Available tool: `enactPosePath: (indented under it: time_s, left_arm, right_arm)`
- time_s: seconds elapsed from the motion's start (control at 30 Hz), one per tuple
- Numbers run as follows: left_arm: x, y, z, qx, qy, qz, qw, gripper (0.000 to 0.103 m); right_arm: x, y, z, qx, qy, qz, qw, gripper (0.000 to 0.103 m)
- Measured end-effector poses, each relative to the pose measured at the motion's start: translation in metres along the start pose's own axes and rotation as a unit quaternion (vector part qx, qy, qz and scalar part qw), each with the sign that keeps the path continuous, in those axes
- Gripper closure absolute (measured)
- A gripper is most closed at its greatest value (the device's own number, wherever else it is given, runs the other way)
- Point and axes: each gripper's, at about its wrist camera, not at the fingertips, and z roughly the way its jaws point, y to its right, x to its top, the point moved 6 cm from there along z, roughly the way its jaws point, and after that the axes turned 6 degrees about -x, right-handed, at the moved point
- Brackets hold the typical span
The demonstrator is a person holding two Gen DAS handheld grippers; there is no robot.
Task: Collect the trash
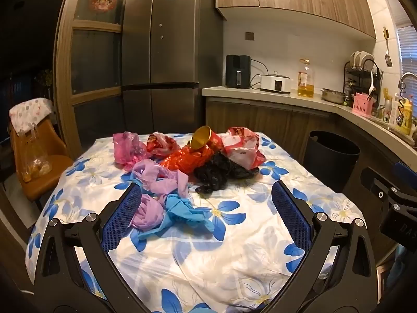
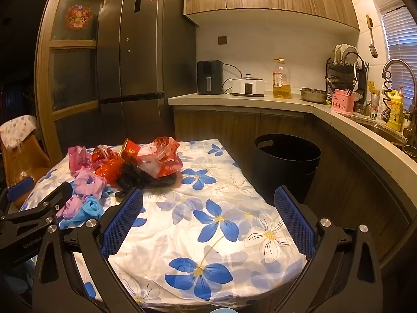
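Observation:
A heap of crumpled plastic bags lies on the far half of a table under a blue-flowered cloth (image 1: 208,255): a pink bag (image 1: 125,148), lilac bags (image 1: 159,180), a light blue bag (image 1: 185,211), a black bag (image 1: 216,172), red-and-white bags (image 1: 242,146) and a tipped red can with a gold rim (image 1: 206,138). My left gripper (image 1: 206,190) hovers open just short of the lilac and blue bags, nothing between its pads. My right gripper (image 2: 208,195) hangs open over bare cloth, right of the heap (image 2: 125,164). The left gripper's body (image 2: 34,208) shows at its left edge.
A black bin (image 2: 286,161) stands on the floor right of the table, below an L-shaped kitchen counter (image 2: 260,99) with appliances, an oil bottle and a dish rack. A tall fridge (image 1: 161,52) stands behind the table. An orange chair (image 1: 36,161) is at the left.

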Motion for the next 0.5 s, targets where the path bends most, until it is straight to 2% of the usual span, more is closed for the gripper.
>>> enactPosePath:
  time_s: [0.23, 0.27, 0.5]
  left_arm:
    - [0.002, 0.003, 0.006, -0.018, -0.004, -0.004, 0.9998, 0.004]
    - [0.001, -0.001, -0.004, 0.002, 0.009, -0.006, 0.9999, 0.004]
    - [0.003, -0.001, 0.000, 0.000, 0.006, -0.005, 1.0000, 0.005]
  right_arm:
    - [-0.001, -0.002, 0.006, -0.001, -0.002, -0.004, 1.000, 0.005]
    - [0.005, 0.002, -0.004, -0.004, 0.007, 0.002, 1.000, 0.005]
    - [0.007, 0.003, -0.007, -0.006, 0.008, 0.001, 1.000, 0.005]
